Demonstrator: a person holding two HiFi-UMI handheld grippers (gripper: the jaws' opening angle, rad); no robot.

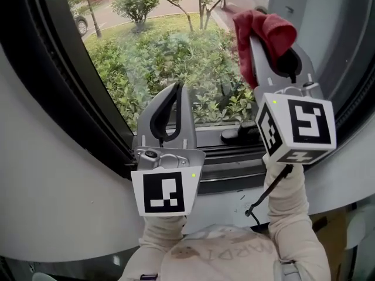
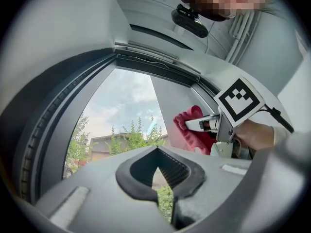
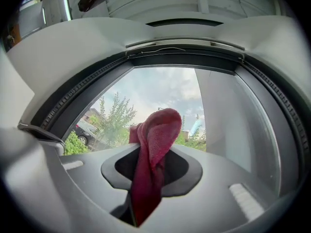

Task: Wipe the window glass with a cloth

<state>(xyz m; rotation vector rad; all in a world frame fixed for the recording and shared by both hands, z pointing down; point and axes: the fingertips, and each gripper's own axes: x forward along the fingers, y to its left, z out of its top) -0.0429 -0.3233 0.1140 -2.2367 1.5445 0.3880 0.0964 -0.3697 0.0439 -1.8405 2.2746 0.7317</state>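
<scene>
The window glass (image 1: 170, 45) fills the upper middle of the head view, with shrubs and trees behind it. A red cloth (image 1: 266, 31) is bunched at the tips of my right gripper (image 1: 259, 35), which is shut on it and held up at the glass's right side. The cloth (image 3: 155, 140) hangs folded between the jaws of the right gripper (image 3: 154, 154) in the right gripper view. My left gripper (image 1: 179, 88) points at the lower middle of the pane, shut with nothing in it. The left gripper view shows the left gripper (image 2: 158, 152), the glass (image 2: 121, 110), the cloth (image 2: 192, 135) and the right gripper (image 2: 194, 124).
A thick black rubber frame (image 1: 70, 86) curves round the pane, set in a white surround (image 1: 47, 186). A dark latch handle (image 1: 240, 134) lies on the sill below the glass, between the two grippers. A parked car (image 1: 81, 23) stands outside.
</scene>
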